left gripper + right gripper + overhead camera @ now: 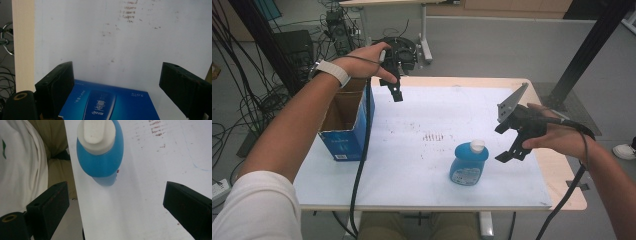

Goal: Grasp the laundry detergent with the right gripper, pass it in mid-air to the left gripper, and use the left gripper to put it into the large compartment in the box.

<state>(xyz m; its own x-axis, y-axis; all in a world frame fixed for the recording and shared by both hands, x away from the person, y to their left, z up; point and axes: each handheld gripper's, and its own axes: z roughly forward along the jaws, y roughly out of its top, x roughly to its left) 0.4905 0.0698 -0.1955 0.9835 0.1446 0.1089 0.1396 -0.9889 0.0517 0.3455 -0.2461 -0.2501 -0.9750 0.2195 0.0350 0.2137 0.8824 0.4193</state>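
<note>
Now | left hand-held gripper [397, 93]: wide open, empty | right hand-held gripper [510, 150]: wide open, empty, beside blue bottle [468, 164]

Table [412, 165] carries blue bottle [468, 163], cardboard box [348, 125].

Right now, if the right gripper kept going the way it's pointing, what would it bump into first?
Probably the white table. The open right gripper aims down past the blue bottle, which sits ahead but off its line. Depth is hard to judge.
</note>
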